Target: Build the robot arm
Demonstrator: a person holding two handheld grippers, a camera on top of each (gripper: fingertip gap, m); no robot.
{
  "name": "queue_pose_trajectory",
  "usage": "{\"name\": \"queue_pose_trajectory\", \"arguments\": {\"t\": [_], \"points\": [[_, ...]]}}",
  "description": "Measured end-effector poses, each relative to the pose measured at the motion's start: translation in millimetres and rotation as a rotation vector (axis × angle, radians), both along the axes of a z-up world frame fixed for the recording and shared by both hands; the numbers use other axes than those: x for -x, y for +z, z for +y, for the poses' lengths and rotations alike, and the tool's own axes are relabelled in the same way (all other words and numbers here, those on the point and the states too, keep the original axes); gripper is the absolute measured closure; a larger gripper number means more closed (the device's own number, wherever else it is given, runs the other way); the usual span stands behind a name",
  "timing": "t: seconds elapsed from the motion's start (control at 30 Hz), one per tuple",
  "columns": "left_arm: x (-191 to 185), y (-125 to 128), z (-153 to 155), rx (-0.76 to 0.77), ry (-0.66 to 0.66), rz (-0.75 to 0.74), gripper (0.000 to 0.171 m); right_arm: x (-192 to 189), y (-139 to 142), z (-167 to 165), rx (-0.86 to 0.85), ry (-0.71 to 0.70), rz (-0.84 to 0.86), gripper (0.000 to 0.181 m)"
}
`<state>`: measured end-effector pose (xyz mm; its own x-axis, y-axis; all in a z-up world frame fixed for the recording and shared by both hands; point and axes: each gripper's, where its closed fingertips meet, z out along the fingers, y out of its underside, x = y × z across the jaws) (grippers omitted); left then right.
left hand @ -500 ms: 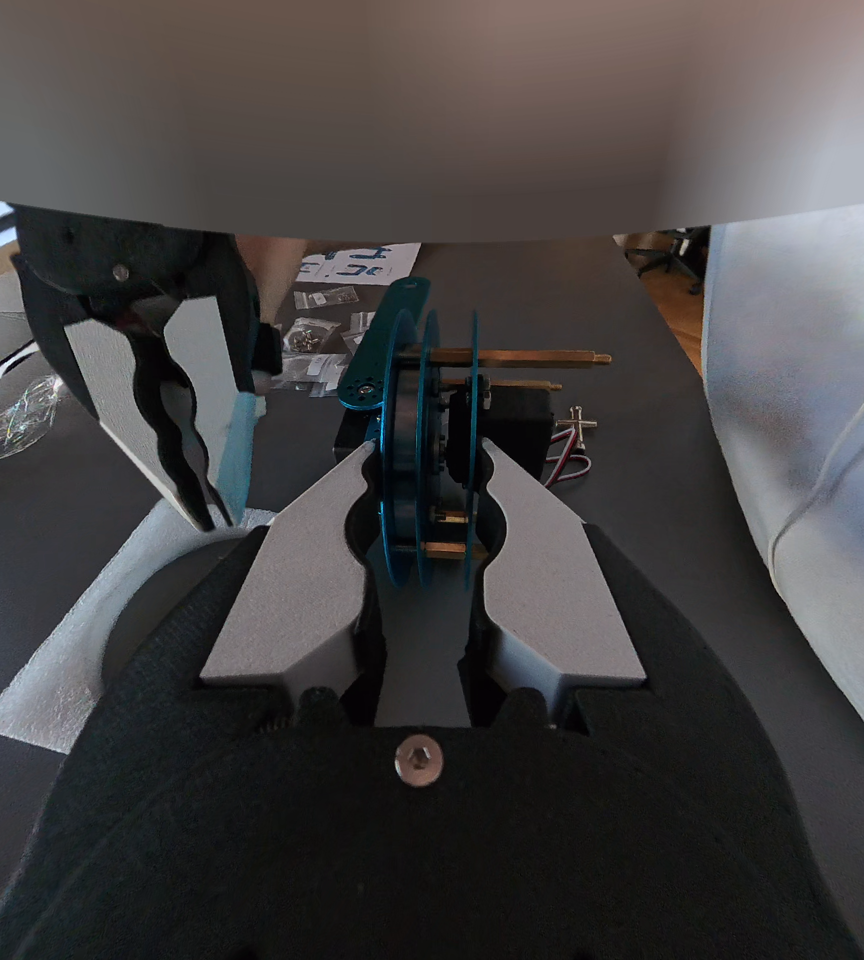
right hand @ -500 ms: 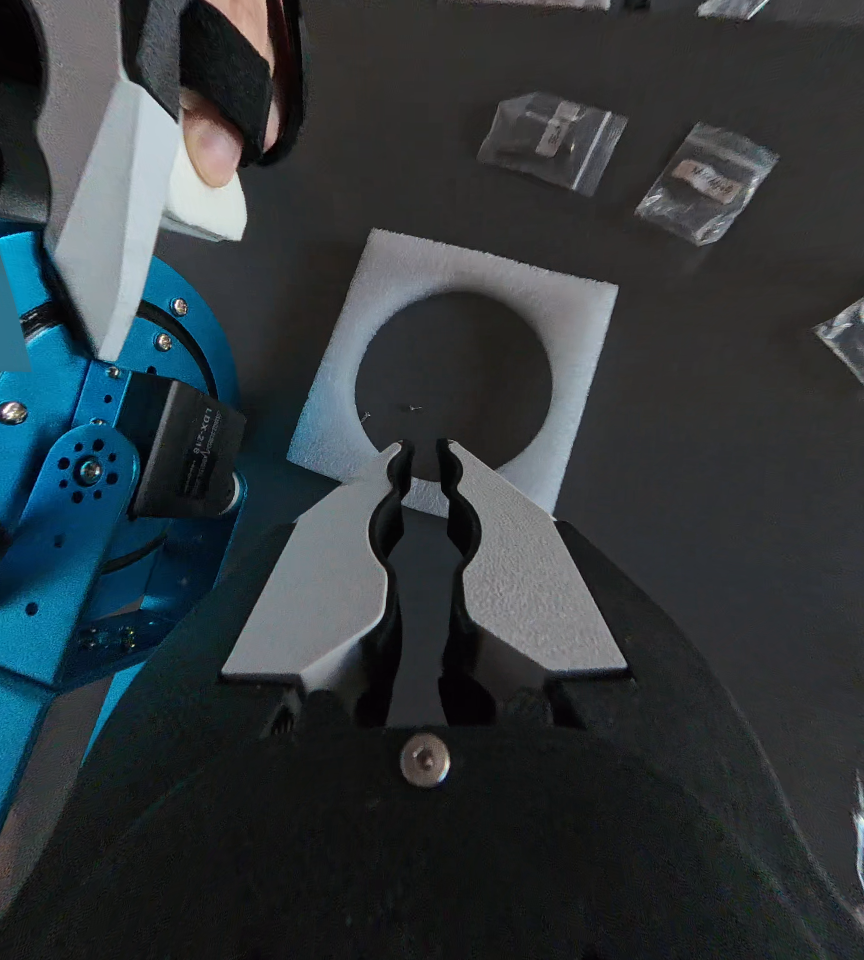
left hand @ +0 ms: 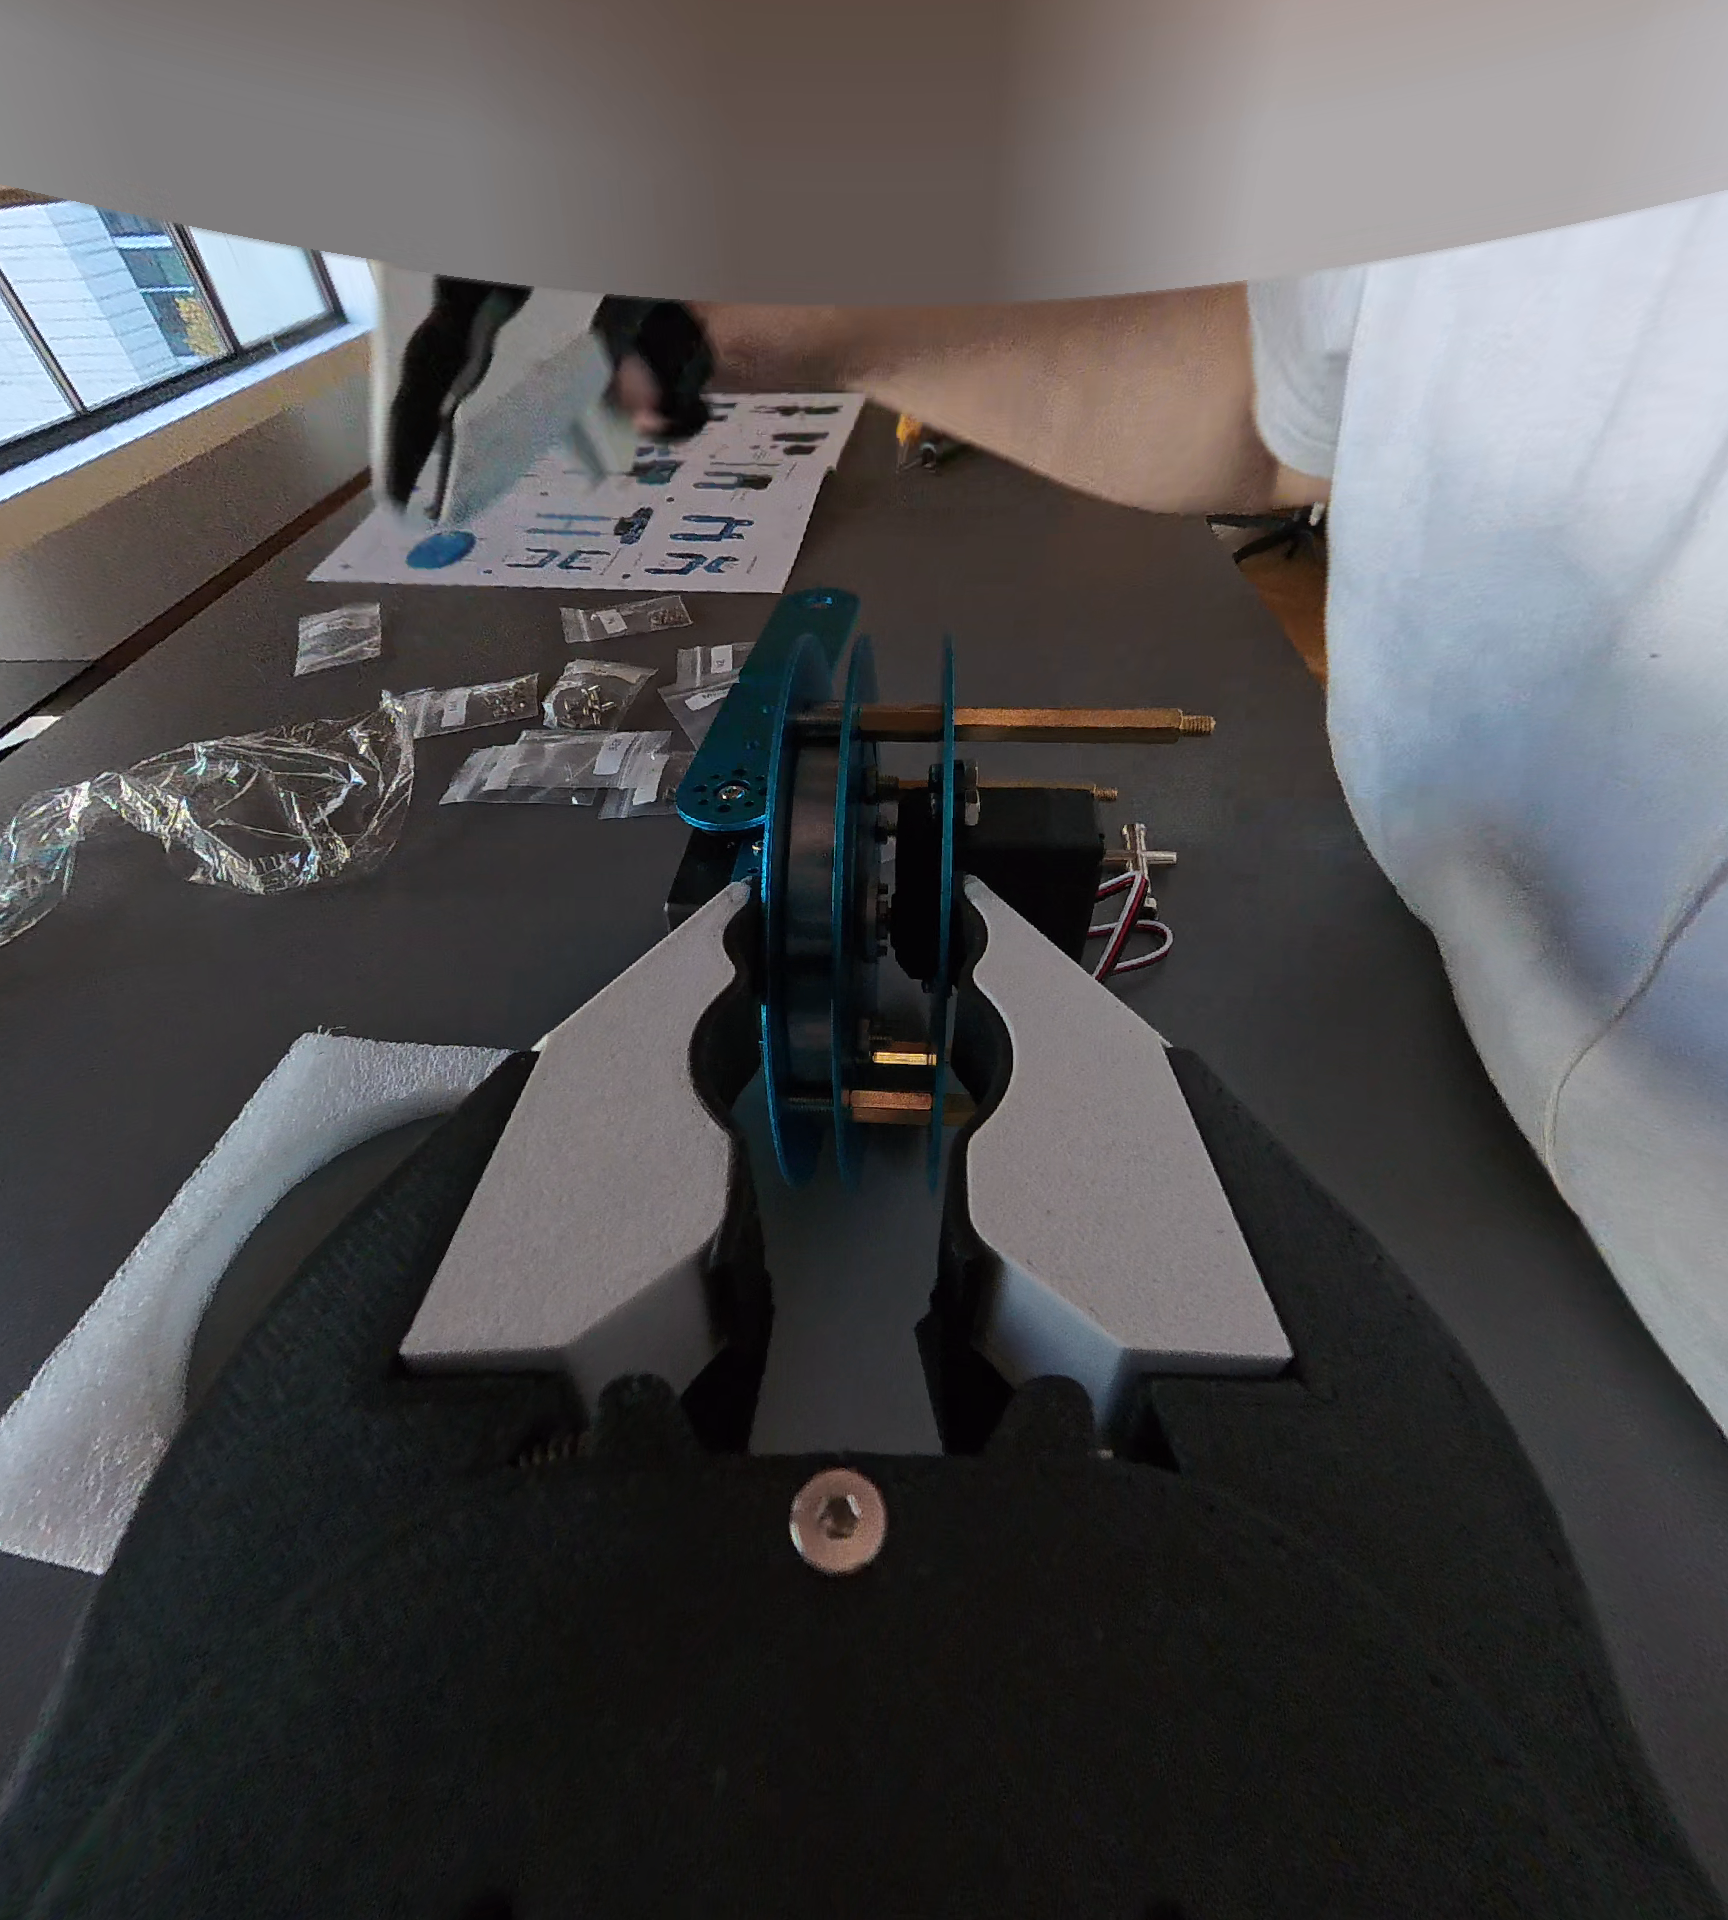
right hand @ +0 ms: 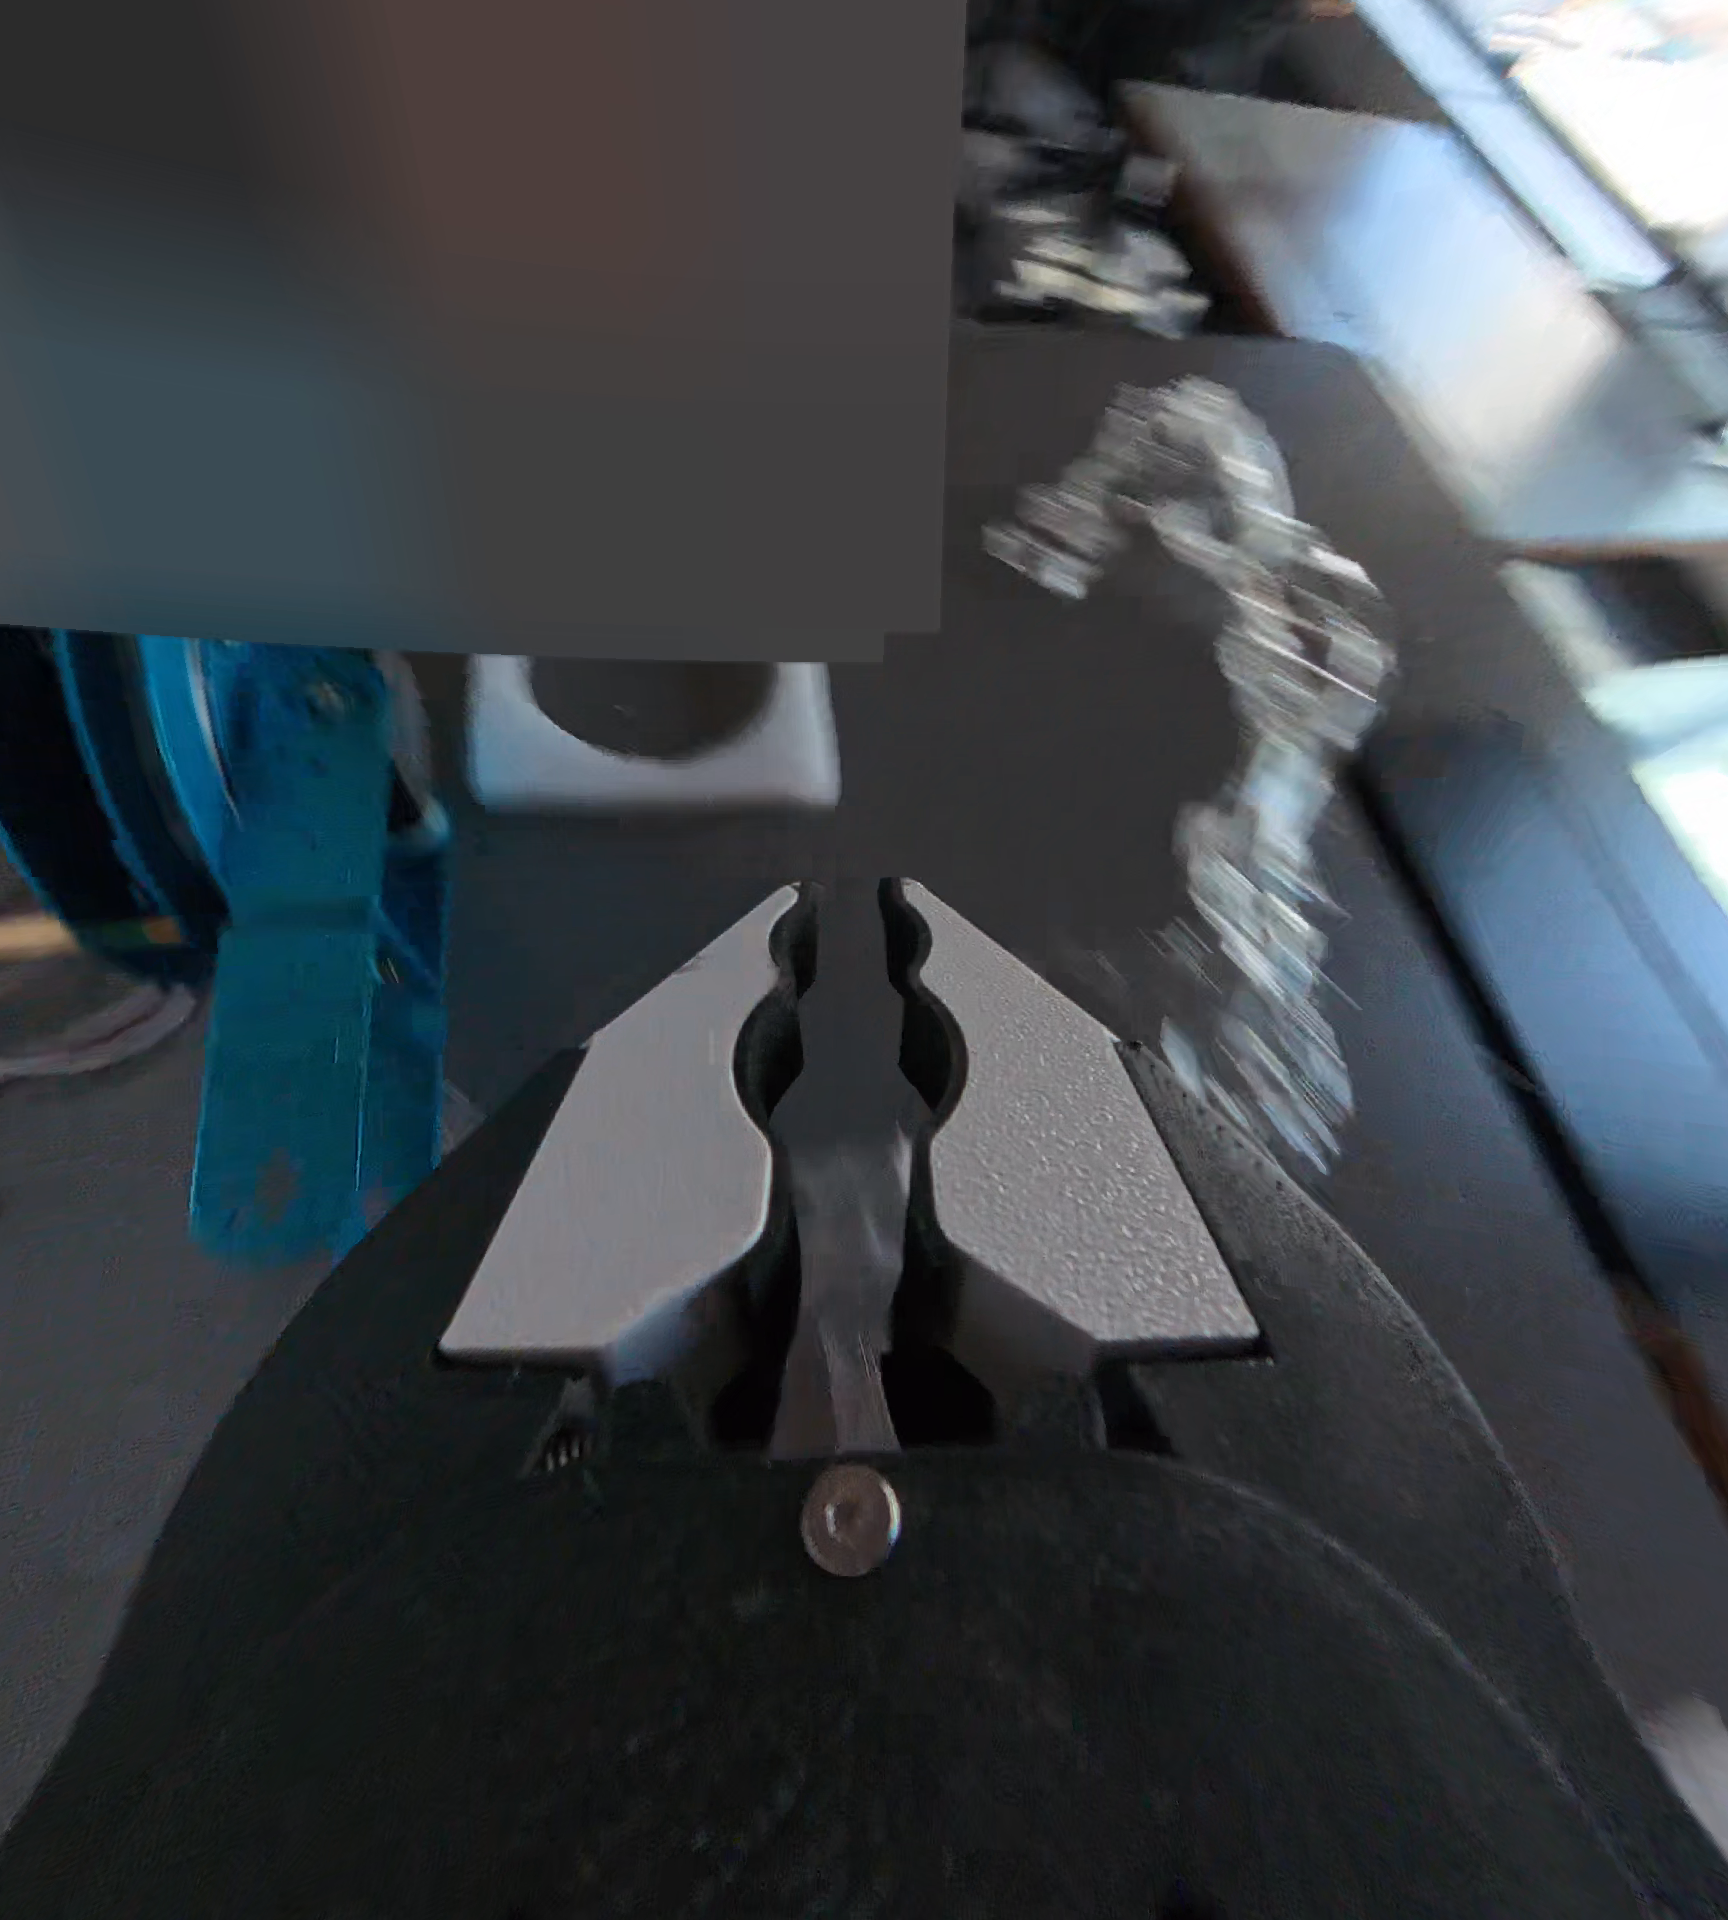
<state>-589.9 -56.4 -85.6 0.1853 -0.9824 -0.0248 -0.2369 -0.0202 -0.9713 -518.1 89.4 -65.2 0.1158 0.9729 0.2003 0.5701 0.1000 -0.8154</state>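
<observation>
Left tongs point(left hand: 855, 904) clamp a blue disc assembly point(left hand: 865, 904) over the dark table point(left hand: 1255, 1091) beside windows point(left hand: 112, 312).

Daylight is admitted through the bright row of windows point(left hand: 101, 322), the dark matte tabletop point(left hand: 486, 935) is left dim, edges are bent by wide-angle distortion, and the crumpled clear plastic wrap point(right hand: 1244, 769) is smeared by motion blur

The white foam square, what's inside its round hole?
Through the hole in the white foam square only the dark table shows. The blur patch covers its far edge, and motion blur hides small items.
</observation>
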Motion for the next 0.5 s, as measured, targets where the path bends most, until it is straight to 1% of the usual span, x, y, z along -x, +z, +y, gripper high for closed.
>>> {"name": "queue_pose_trajectory", "arguments": {"t": [0.07,0.1,0.13,0.17,0.2,0.27,0.3,0.33,0.37,0.43,0.47,0.5], "points": [[0.1,0.0,0.0,0.003,-0.002,-0.004,0.139,-89.9,29.3,11.8,-0.133,-0.264,-0.014,0.17],[0.2,0.0,-0.1,0.005,-0.003,-0.004,0.139,-142.7,41.9,12.7,-0.174,-0.39,-0.042,0.17],[0.0,0.0,-0.2,0.005,-0.004,-0.005,0.139,-200.9,48.2,12.0,-0.203,-0.516,-0.116,0.164],[0.1,-0.1,-0.3,0.004,-0.006,-0.004,0.139,-260.4,48.6,8.0,-0.217,-0.628,-0.225,0.158],[0.2,-0.2,-0.3,0.006,-0.008,-0.003,0.139,-315.0,43.7,-0.9,-0.194,-0.707,-0.341,0.155],[0.1,-0.1,-0.5,0.012,-0.012,-0.003,0.139,-408.9,23.7,-30.7,-0.006,-0.855,-0.509,0.154],[0.2,-0.3,-0.5,0.014,-0.011,-0.003,0.139,-443.3,17.8,-41.9,0.052,-0.924,-0.513,0.155],[0.3,-0.3,-0.6,0.017,-0.01,-0.004,0.139,-465.4,13.3,-47.3,0.081,-0.974,-0.44,0.158],[0.4,-0.3,-0.6,0.018,-0.008,-0.004,0.139,-484.7,6.2,-50.2,0.157,-1.064,-0.321,0.166],[-0.2,-0.1,-0.6,0.021,-0.002,-0.006,0.139,-527.1,-15.1,-52.7,0.405,-1.346,-0.091,0.166],[-0.9,0.3,-0.5,0.021,0.002,-0.007,0.139,-539.4,-26.1,-52.5,0.519,-1.461,0.043,0.164],[-1.8,0.6,-0.4,0.02,0.006,-0.008,0.139,-547.1,-37.6,-52.7,0.625,-1.537,0.135,0.163]]}}
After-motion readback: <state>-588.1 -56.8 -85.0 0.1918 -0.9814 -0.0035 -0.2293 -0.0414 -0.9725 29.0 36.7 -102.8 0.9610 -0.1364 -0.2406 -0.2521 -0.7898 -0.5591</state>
